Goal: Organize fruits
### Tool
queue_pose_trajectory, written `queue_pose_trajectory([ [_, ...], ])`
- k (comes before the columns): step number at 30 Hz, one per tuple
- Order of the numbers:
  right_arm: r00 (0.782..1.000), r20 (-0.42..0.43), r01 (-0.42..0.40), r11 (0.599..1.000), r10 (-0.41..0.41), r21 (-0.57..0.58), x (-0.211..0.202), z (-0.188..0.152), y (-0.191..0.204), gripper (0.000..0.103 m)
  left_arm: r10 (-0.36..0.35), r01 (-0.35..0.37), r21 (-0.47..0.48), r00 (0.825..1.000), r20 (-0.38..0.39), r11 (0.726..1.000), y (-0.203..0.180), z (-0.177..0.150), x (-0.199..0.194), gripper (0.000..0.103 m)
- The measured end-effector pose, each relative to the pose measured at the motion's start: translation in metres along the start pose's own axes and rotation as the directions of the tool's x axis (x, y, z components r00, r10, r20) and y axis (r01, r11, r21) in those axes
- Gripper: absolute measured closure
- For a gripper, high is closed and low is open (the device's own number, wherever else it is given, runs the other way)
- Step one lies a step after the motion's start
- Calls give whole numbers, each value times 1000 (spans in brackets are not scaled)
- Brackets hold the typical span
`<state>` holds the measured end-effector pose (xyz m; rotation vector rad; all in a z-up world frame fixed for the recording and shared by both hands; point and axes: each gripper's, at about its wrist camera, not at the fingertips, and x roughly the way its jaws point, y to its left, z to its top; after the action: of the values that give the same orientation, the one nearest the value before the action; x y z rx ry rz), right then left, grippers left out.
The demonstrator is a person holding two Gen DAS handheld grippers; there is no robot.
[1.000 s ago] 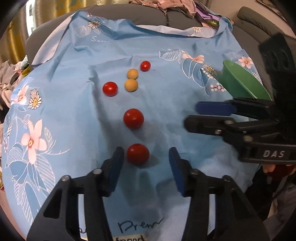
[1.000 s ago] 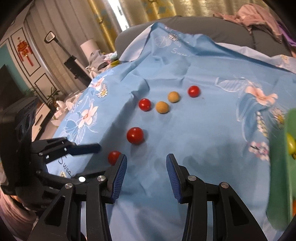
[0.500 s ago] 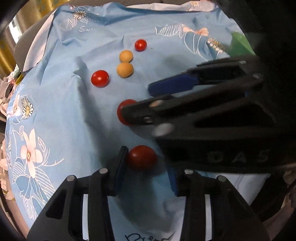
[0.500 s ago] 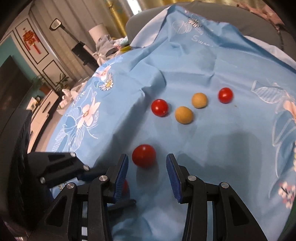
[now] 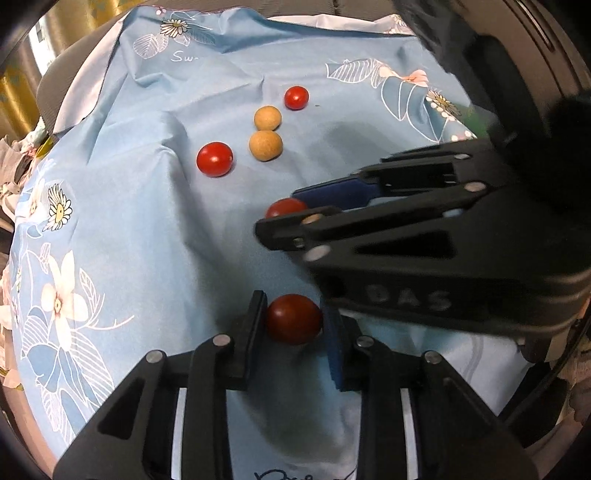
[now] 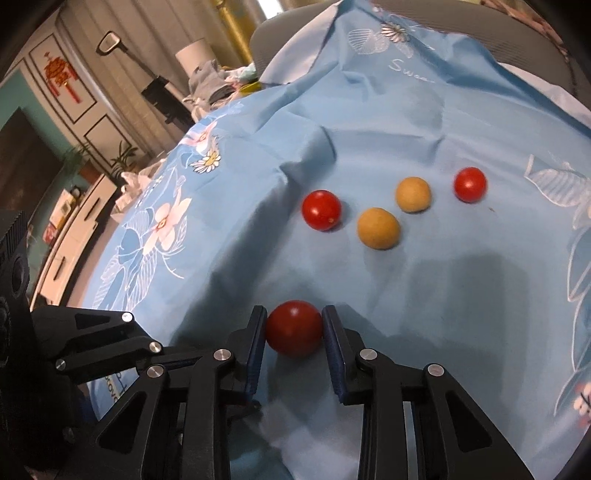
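left wrist view: the left hand-held gripper (image 5: 293, 321) pinches a dark red tomato (image 5: 293, 319) between its two blue pads, both touching the fruit, low on the blue floral cloth (image 5: 129, 221). just beyond it, toward 1 o'clock, the right hand-held gripper (image 5: 291, 216) lies across the view from the right edge, its black frame marked "das", its fingers closed around a second red tomato (image 5: 284, 207) of which only the top shows. farther out at 11 o'clock sits a bright red tomato (image 5: 214, 159); at 12 o'clock two tan round fruits, the nearer tan fruit (image 5: 266, 145) and the farther tan fruit (image 5: 267, 117), lie just beside each other, and a small red tomato (image 5: 296, 98) rests beyond them at 12 to 1 o'clock.

right wrist view: the right hand-held gripper (image 6: 294, 328) clamps its red tomato (image 6: 294, 328), both blue pads pressed to its sides, on the cloth (image 6: 461, 295). the left hand-held gripper (image 6: 110, 343) shows as black linkage at 9 o'clock, its tips hidden behind the right one's fingers. ahead at 12 o'clock lies the bright red tomato (image 6: 321, 210), with the nearer tan fruit (image 6: 378, 228) and farther tan fruit (image 6: 413, 194) toward 1 o'clock and the small red tomato (image 6: 470, 184) at 2 o'clock. the cloth covers a grey chair (image 6: 291, 33) seen at its far edge.
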<state>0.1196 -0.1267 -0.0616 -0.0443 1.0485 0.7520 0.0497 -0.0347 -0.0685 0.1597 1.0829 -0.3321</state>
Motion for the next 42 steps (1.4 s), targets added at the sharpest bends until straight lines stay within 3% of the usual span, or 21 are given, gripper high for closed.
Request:
queue_pose_trajectory([
  [10,994,113,4,995,-15,99,-55,-22,-17,71,-35,38,-49,998,49,998,-8,-7,-23,74],
  [18,977,206,22,988,-54,155,-104,-47,-22,71,-30,33,-26,994,109,999,-29,1,-45,74],
  [30,938,318,66,972,-138,226,-169,-83,-34,71,-26,22,22,983,179,1000,-65,21,-68,74],
  [42,893,401,96,957,-205,275,-213,-99,-52,71,-68,40,121,969,237,992,-113,52,-82,74],
])
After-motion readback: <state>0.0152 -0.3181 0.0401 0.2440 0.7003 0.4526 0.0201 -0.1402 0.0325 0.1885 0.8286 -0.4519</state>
